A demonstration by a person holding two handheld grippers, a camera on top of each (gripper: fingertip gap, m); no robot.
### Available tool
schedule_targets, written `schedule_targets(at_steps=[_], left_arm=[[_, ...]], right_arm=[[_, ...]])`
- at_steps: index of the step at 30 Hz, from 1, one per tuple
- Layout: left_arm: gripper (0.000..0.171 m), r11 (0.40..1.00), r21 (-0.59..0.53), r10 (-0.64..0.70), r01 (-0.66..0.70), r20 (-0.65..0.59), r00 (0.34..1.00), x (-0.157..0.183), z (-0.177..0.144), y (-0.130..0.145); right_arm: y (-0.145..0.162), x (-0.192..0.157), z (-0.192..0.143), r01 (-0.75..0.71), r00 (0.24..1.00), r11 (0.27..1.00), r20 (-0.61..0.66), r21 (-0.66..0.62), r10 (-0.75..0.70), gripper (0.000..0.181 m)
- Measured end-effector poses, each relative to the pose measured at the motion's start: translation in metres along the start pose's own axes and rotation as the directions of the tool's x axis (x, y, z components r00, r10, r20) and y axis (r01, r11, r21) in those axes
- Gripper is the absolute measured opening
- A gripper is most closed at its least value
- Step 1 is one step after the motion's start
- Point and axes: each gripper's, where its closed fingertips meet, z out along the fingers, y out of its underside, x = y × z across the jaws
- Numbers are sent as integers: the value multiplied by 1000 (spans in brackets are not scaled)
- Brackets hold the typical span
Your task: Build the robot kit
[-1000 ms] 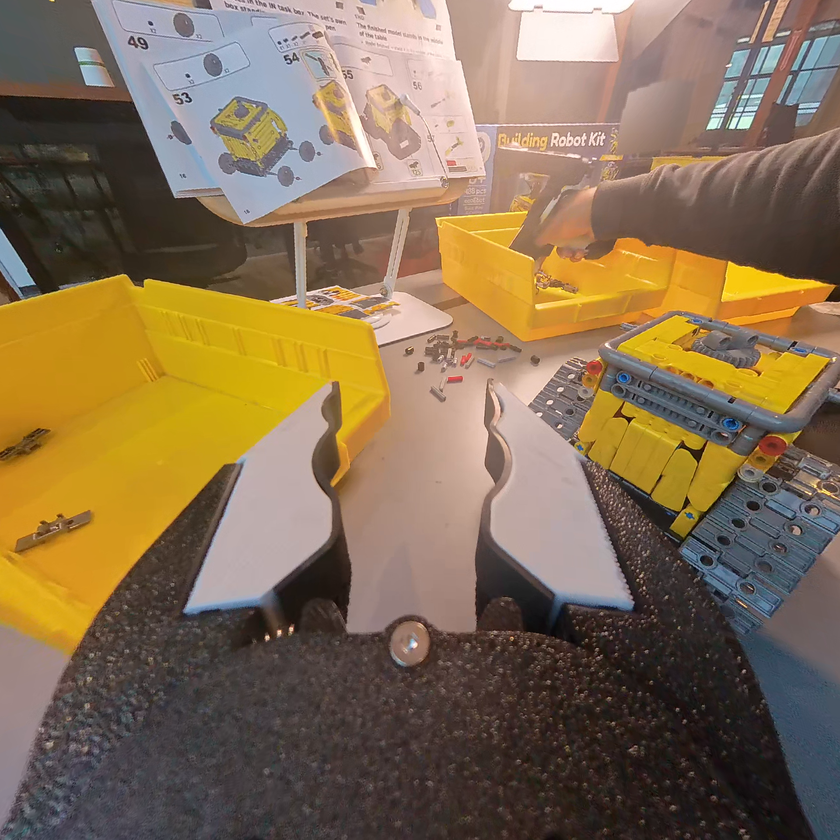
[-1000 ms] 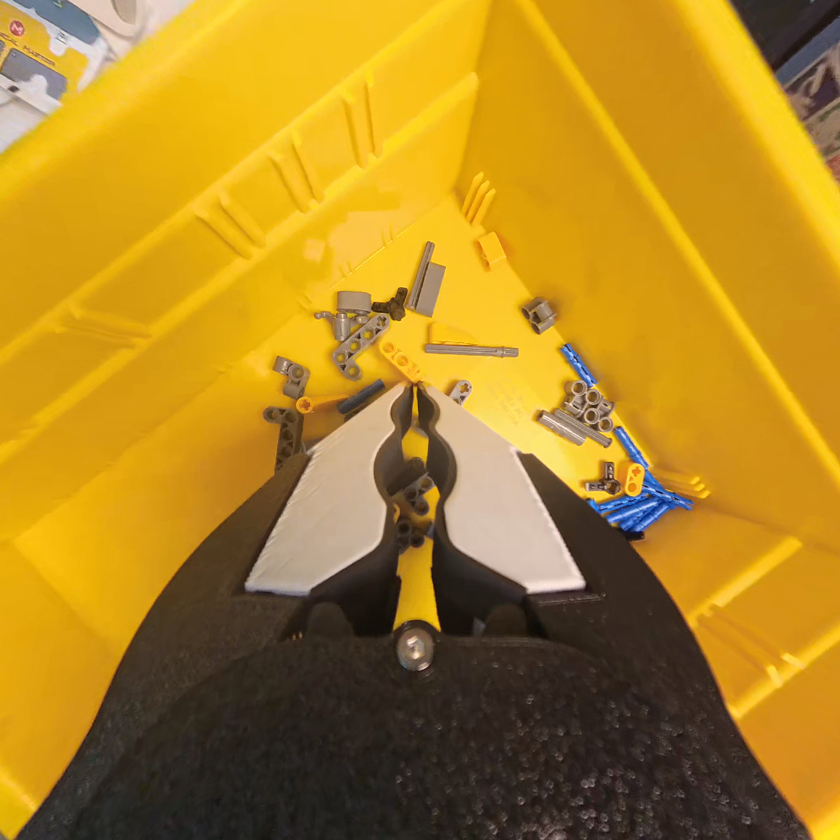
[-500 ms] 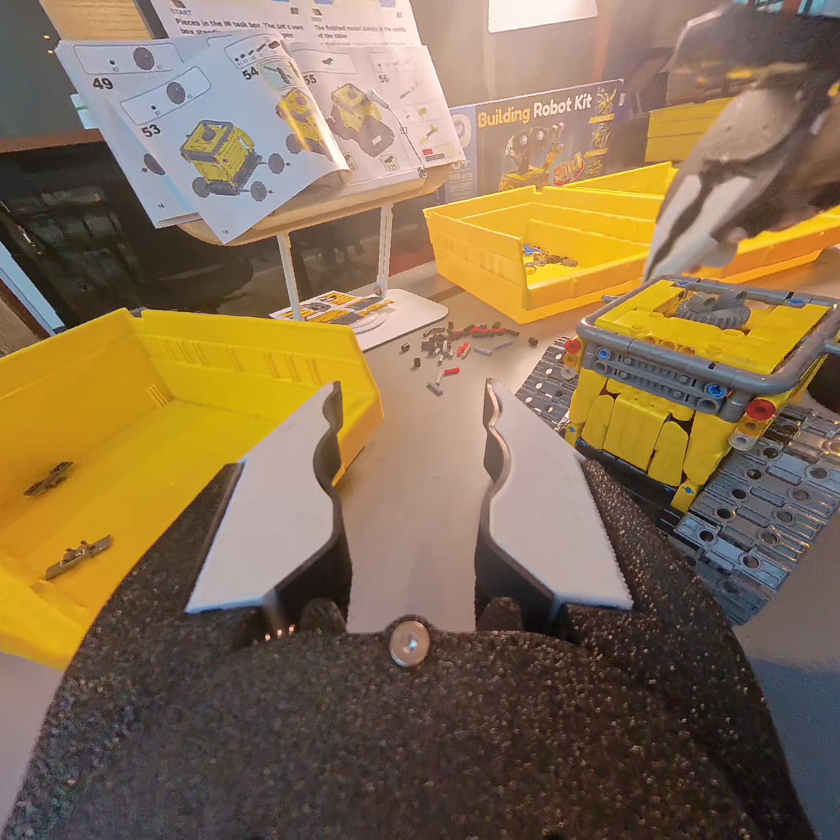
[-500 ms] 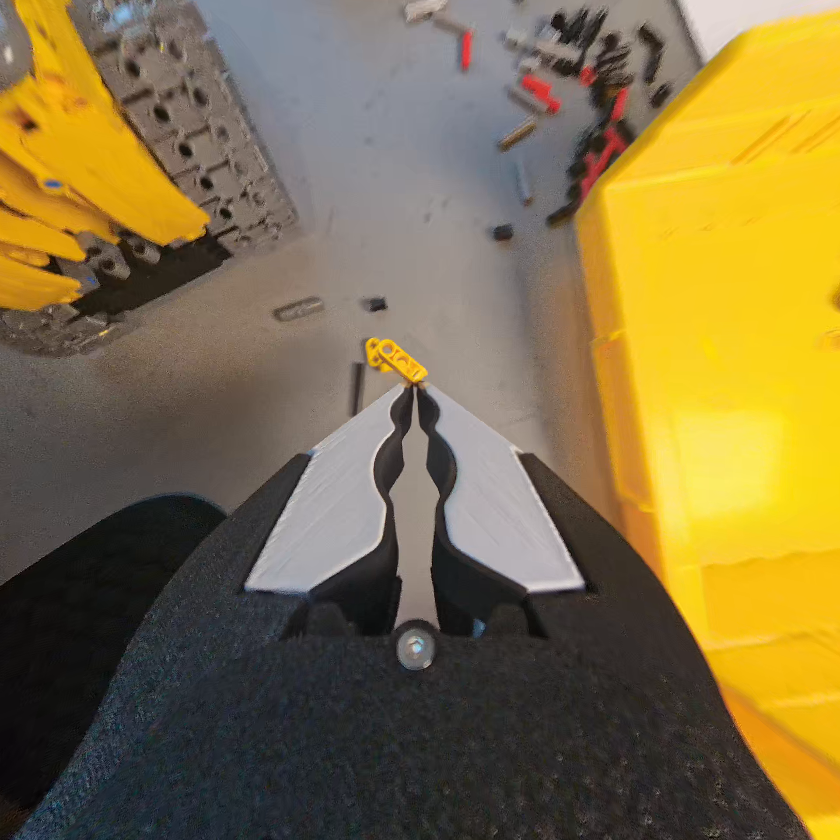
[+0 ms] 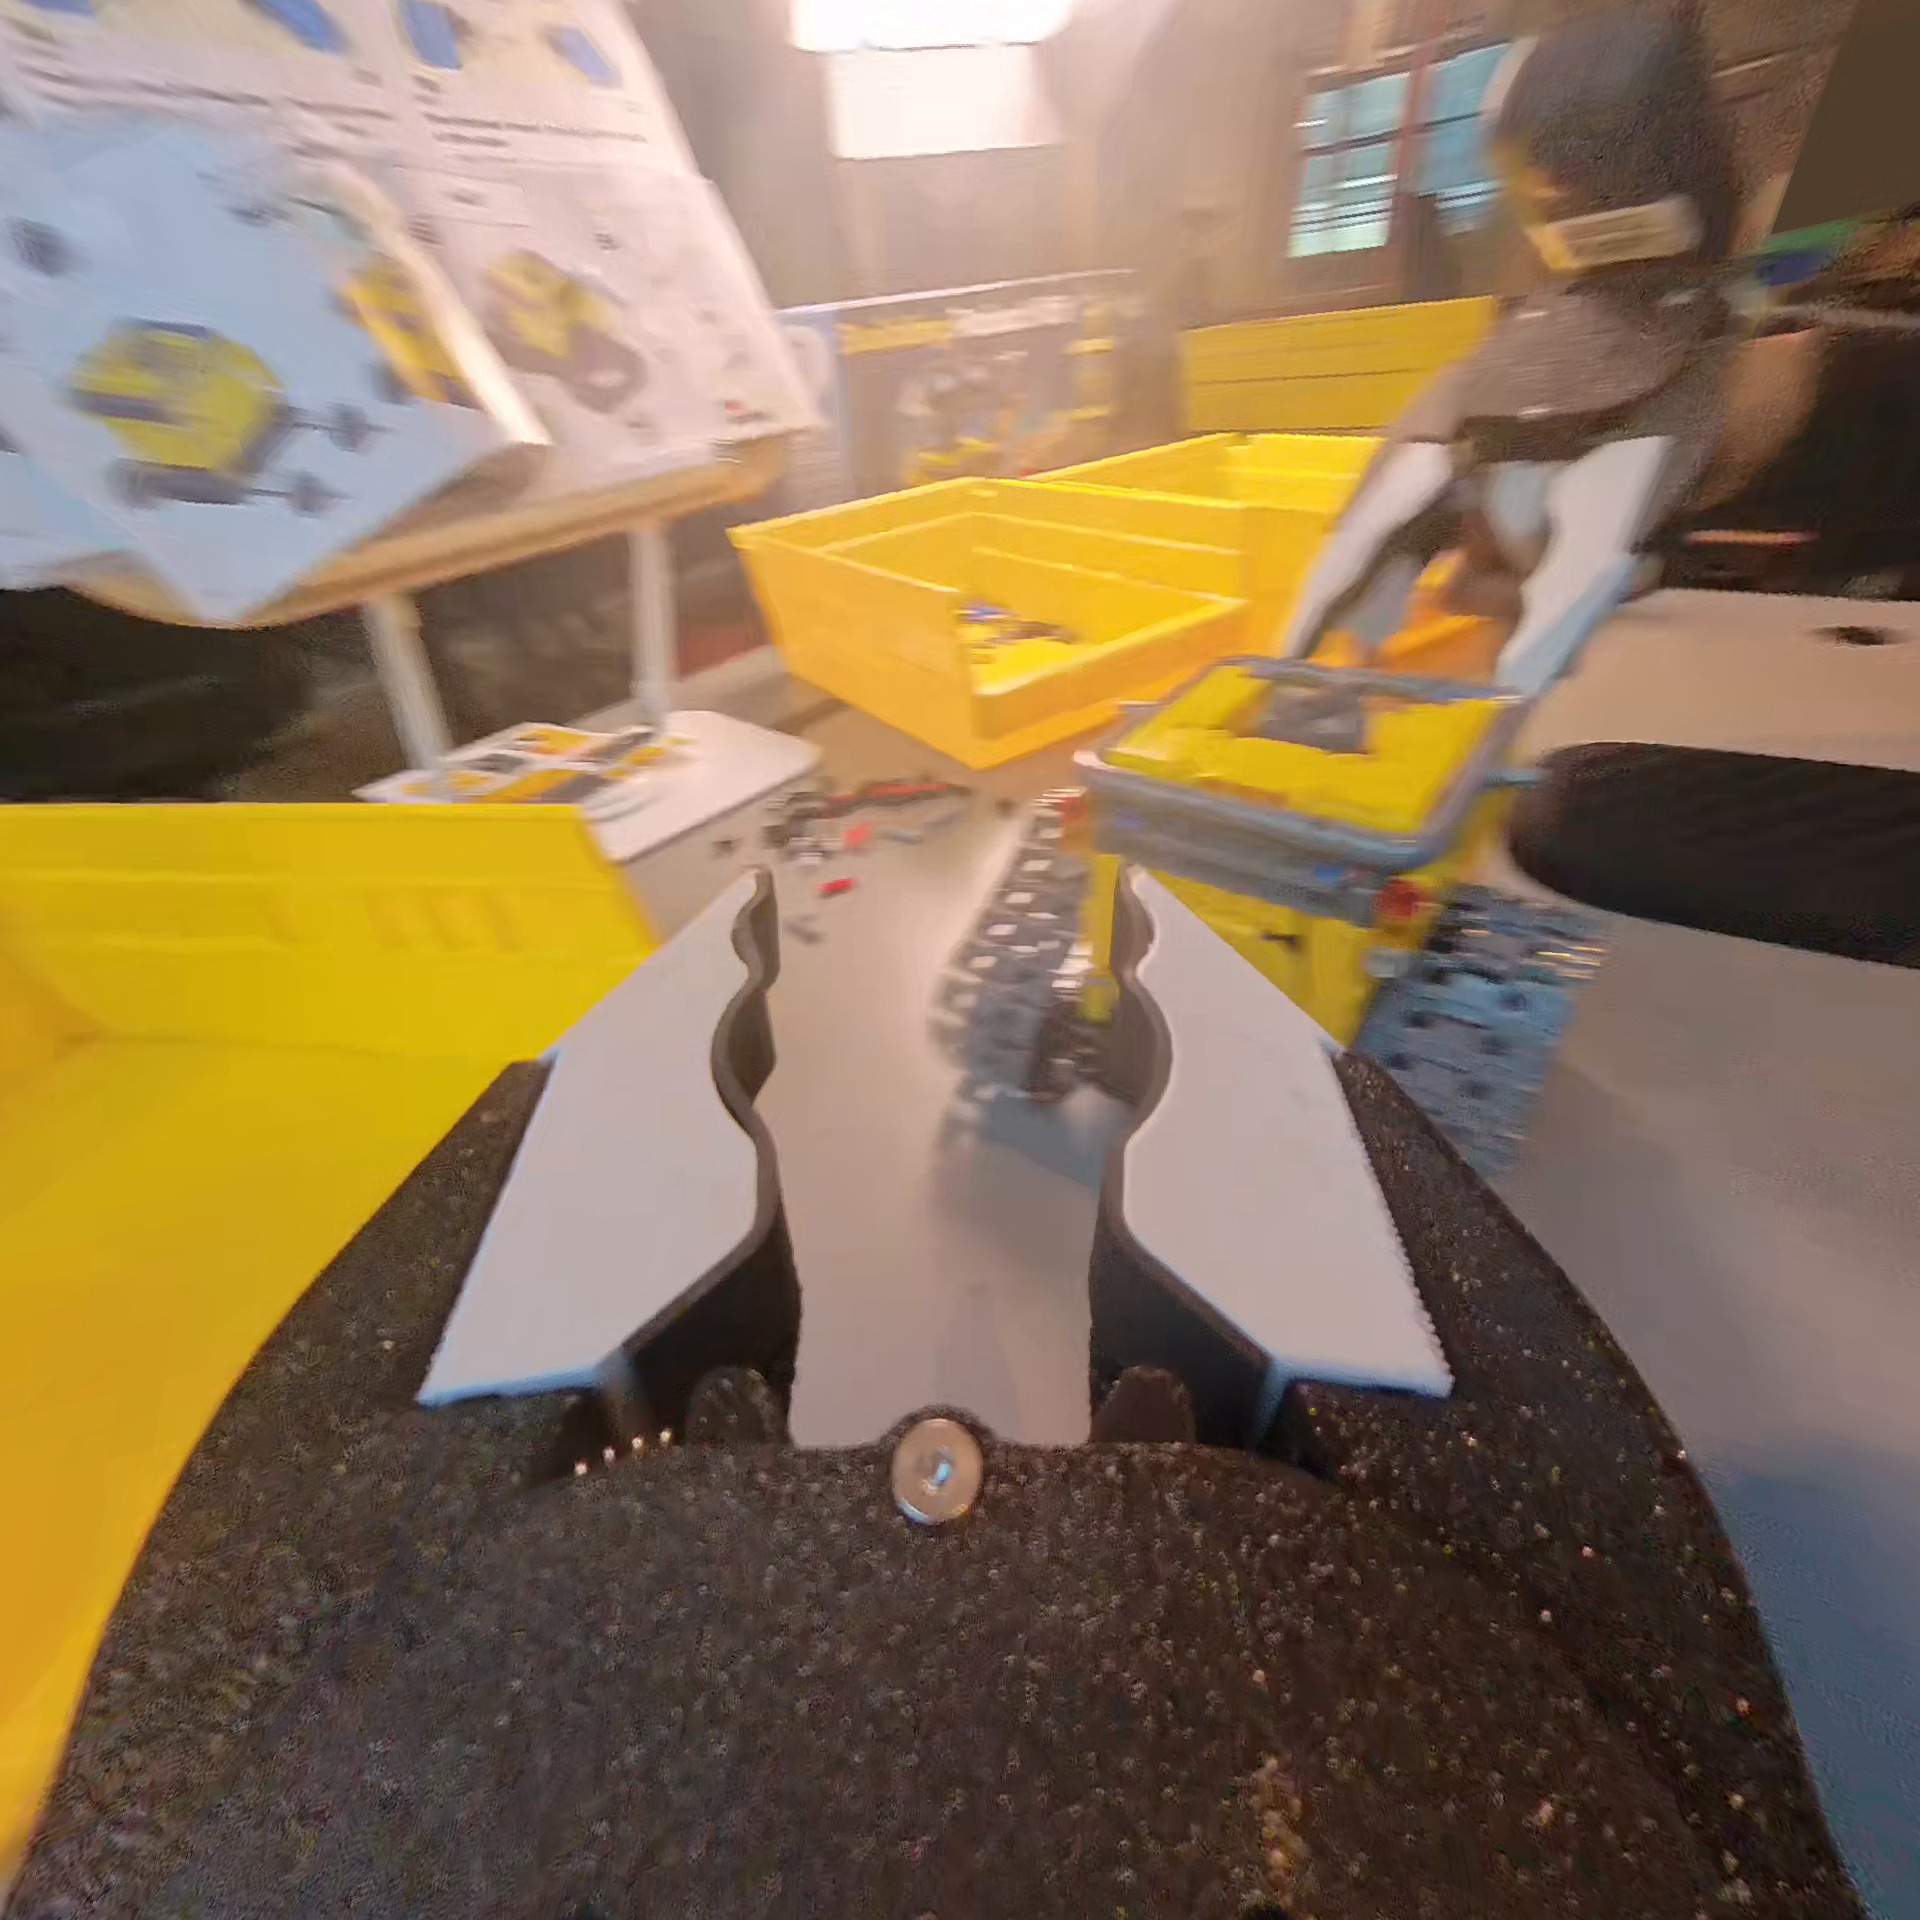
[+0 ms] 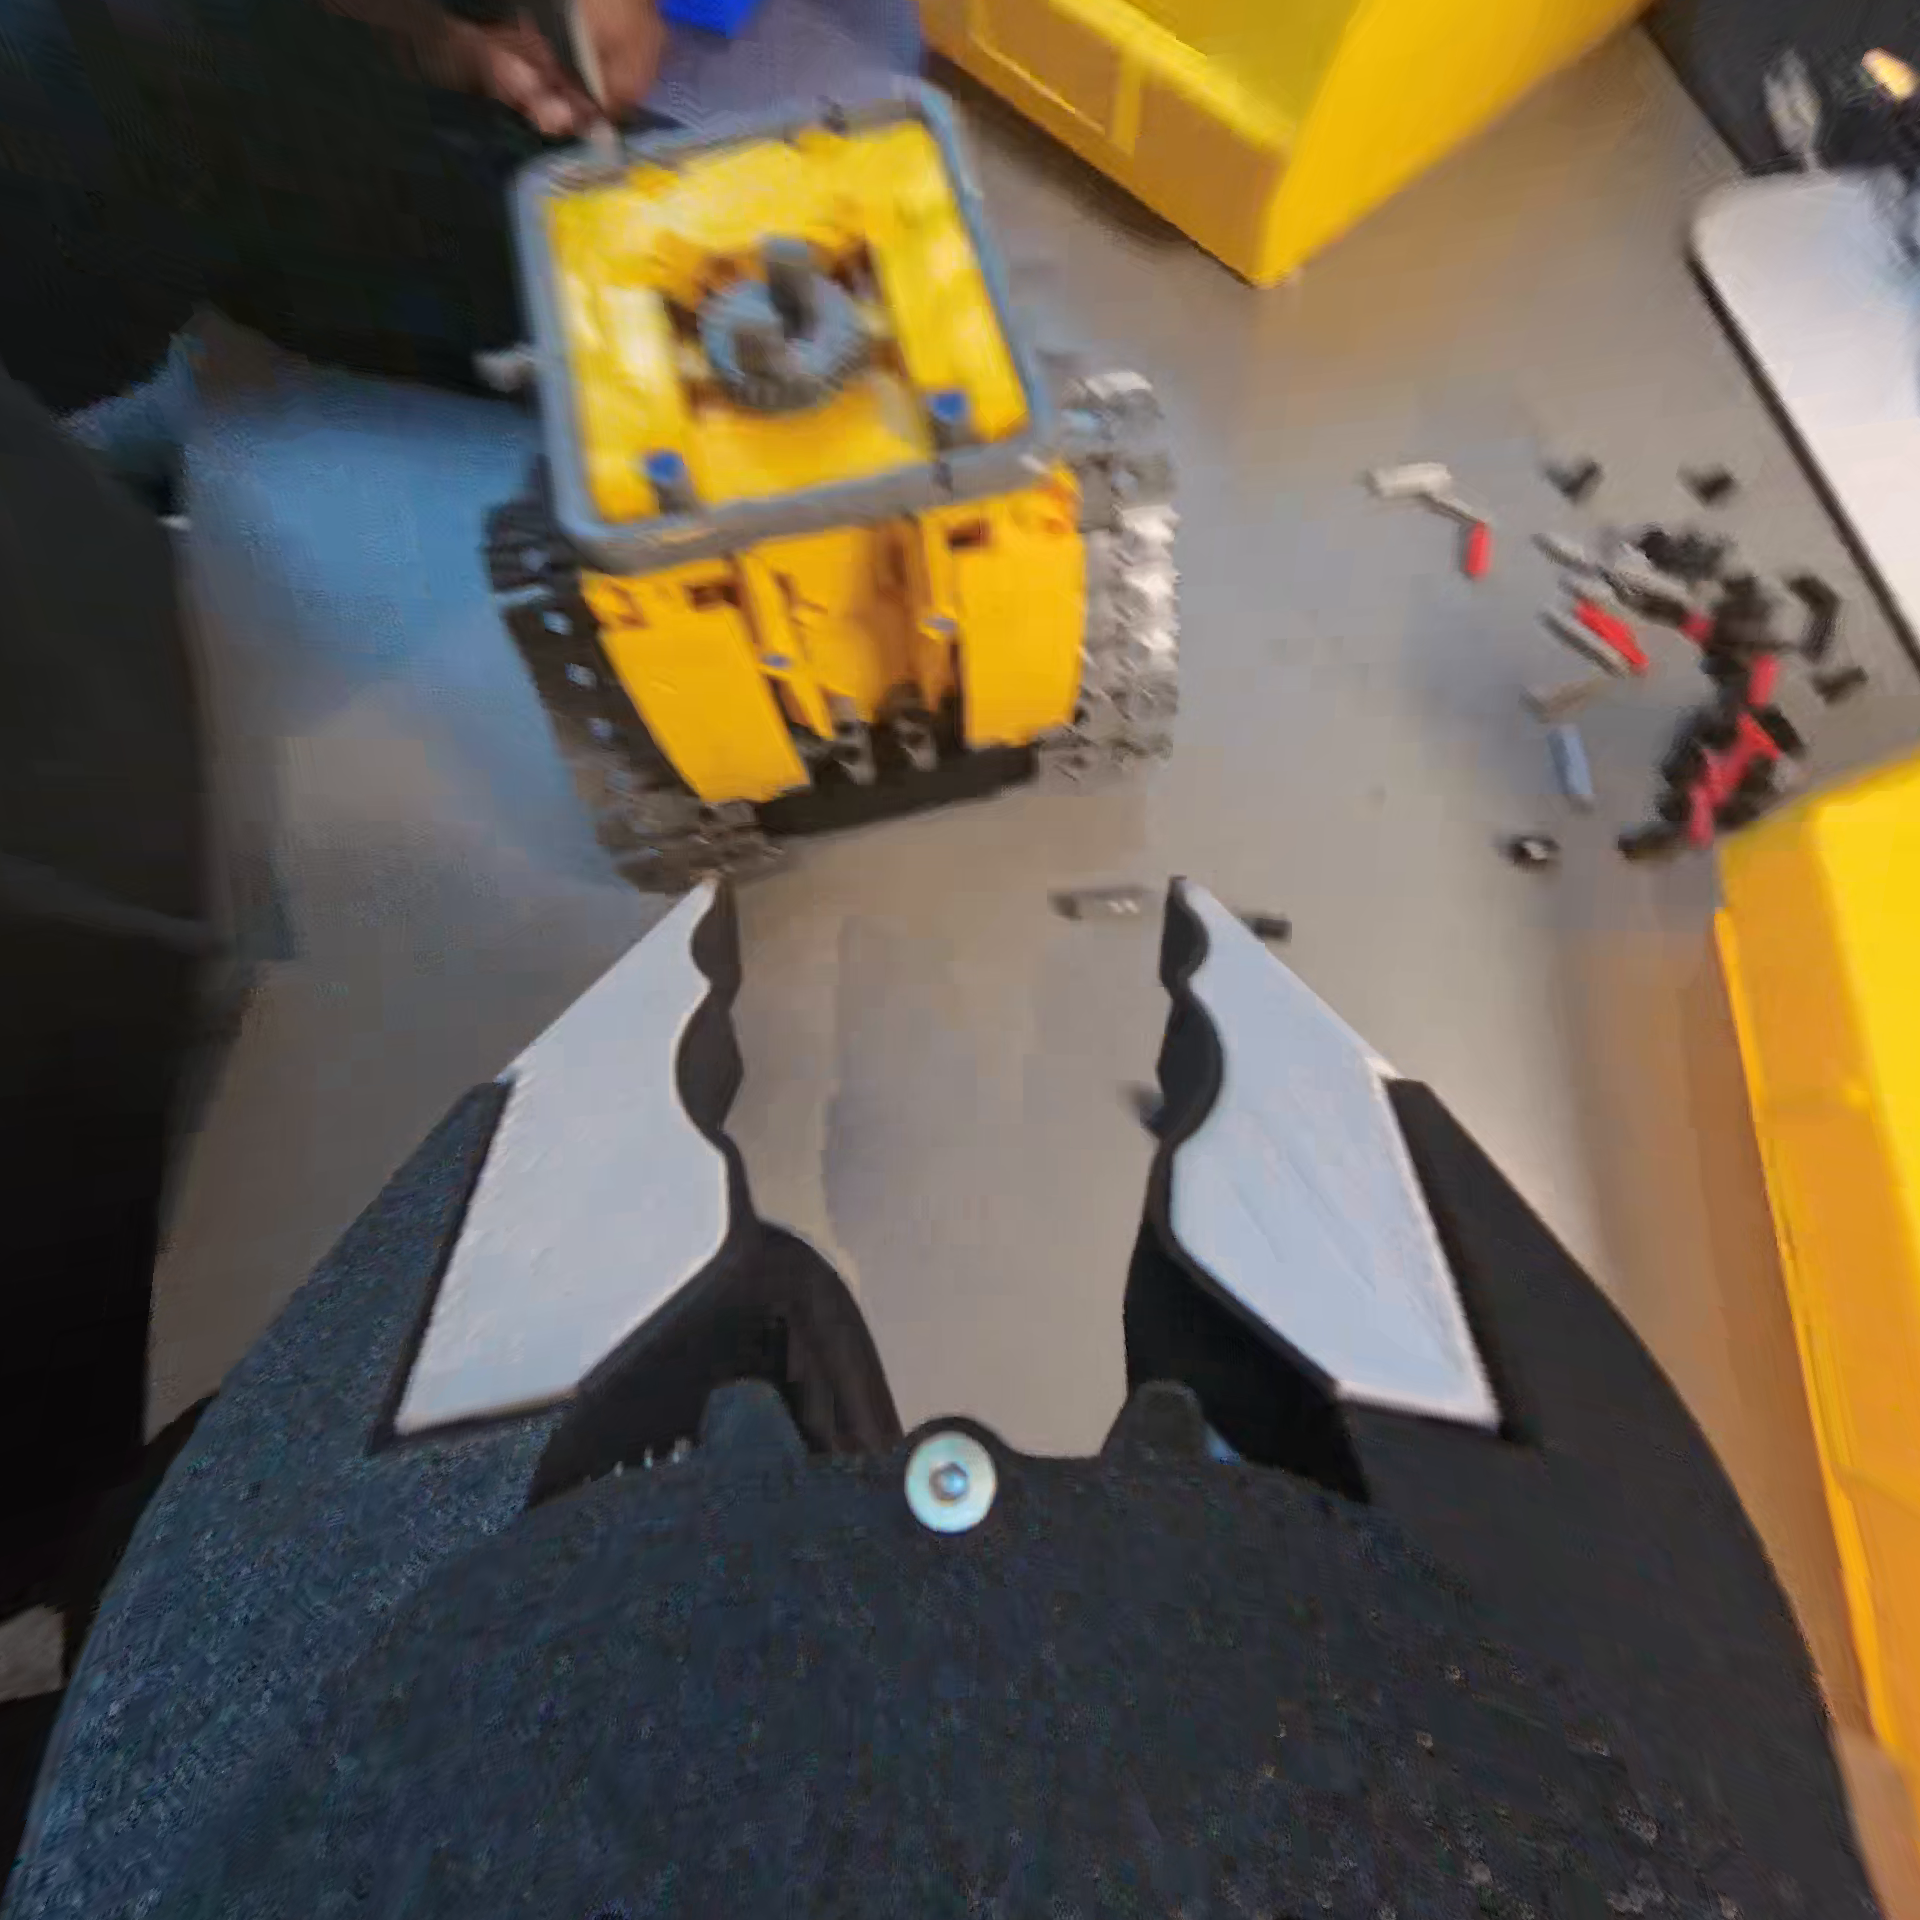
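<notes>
Inspected the left gripper (image 5: 945, 894), black foam-covered body with pale grey wedge fingers: found released, jaws well apart, nothing between them but bare grey matt tabletop (image 6: 987, 1091). Nearest to the track end of the boxy yellow-and-grey plastic brick vehicle model (image 5: 1299, 790), just ahead and to the right of the fingertips; no contact seen.

Inspected the right gripper (image 6: 945, 899), same build: likewise released and empty, jaws spread wide. Seen in the left wrist view poised above the model's top; cannot tell whether touching.

State of build, judged from what lies there:
- Assembled: square body clad in smooth yellow panels, grey rounded frame round the top rim, grey toothed gear (image 6: 779, 332) seated in the top recess, perforated grey track links along both sides.
- Loose: small scatter of black, red and grey pins and short beams (image 6: 1704, 675) on the table, well apart from the model.
- Further small parts in the far open yellow plastic bin (image 5: 987, 613); contents too blurred to itemise.

Also noted: near yellow ribbed plastic bin (image 5: 260, 935) beside the left gripper; printed paper instruction booklet on a white-legged wooden stand (image 5: 312, 343) behind it. Both views motion-blurred; fine detail unconfirmed.
</notes>
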Motion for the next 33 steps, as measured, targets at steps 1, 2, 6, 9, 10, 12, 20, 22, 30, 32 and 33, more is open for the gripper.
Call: schedule_targets(at_steps=[1,2,6,9,10,12,20,22,30,32,33], left_arm=[[66,998,-16,-57,56,-139,989,22,2,-1],[71,993,-49,-119,110,-263,957,43,4,-2],[85,974,-224,-129,37,-410,903,87,21,21],[68,970,-244,-81,-6,-345,935,82,28,26],[68,969,-248,-85,1,-329,941,78,27,26],[69,968,-249,-73,0,-283,956,66,25,27],[66,956,-292,-67,35,-103,992,-19,3,29],[66,953,-298,-69,48,-62,996,-32,-2,33],[64,964,-252,-75,87,58,995,-56,-7,39],[64,965,-252,-61,75,66,996,-55,-7,39],[63,965,-252,-60,75,69,996,-54,-8,39]], right_arm=[[-9,-15,6,45,998,999,39,22,-46,95],[-14,-25,16,70,996,997,59,28,-72,103],[-24,-28,56,65,995,994,67,85,-71,116],[-33,-13,62,65,997,992,37,110,-70,97],[-36,-11,66,69,997,991,33,112,-73,97],[-45,-6,75,74,997,990,15,122,-76,97],[-102,22,137,77,997,992,-12,104,-76,96],[-109,28,151,80,997,991,-4,104,-80,96],[-127,40,161,56,997,987,-55,154,-48,95],[-128,36,151,43,998,981,-46,187,-35,95],[-128,34,143,32,999,978,-43,204,-23,96]])
